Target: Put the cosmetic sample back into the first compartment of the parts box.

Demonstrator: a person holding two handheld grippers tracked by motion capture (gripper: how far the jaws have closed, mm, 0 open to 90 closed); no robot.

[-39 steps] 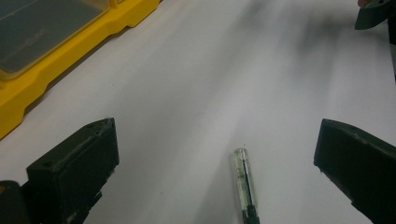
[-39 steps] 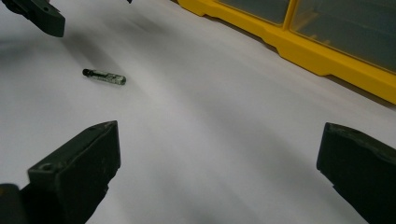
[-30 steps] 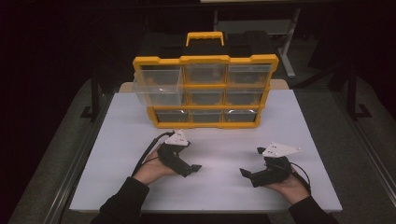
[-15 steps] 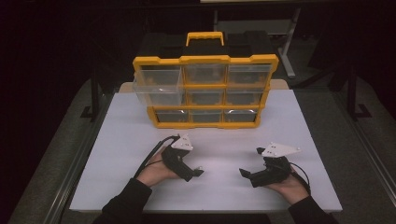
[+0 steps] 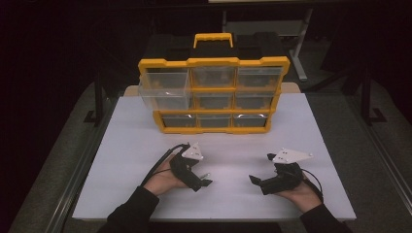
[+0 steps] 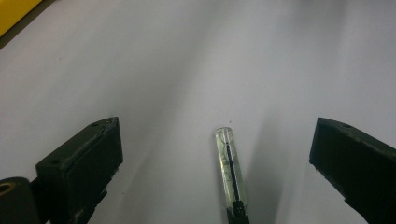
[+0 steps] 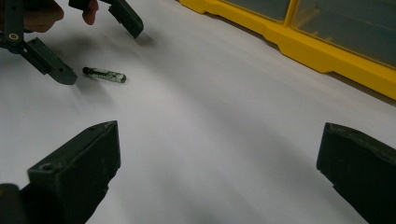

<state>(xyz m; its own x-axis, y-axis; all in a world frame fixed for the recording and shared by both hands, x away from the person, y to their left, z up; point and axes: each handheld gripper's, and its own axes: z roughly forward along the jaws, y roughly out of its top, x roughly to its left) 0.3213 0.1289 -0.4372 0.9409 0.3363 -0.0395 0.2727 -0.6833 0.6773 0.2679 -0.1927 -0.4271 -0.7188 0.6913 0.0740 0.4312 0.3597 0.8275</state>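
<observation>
The left gripper (image 5: 201, 178) sits low over the white table (image 5: 121, 145), its jaws spread wide with nothing between their pads. A small clear vial (image 6: 229, 175) with a dark cap lies flat on the table in the gap between those jaws, touching neither — in the left gripper view it runs lengthwise, cap end nearest the camera. In the high view it shows as a faint pale speck just beside the jaw tips, too small there to make out well.

The right gripper (image 5: 260, 180) is well apart to the right, also near the table, jaws likewise wide and empty. Its own view looks across the bare surface toward the vial and the left gripper beyond.

A yellow organizer (image 5: 214, 94) stands upright at the far side of the table, clear drawers facing the person; the middle-left drawer (image 5: 163, 96) seems to stick out — the dim light makes that hard to confirm.
</observation>
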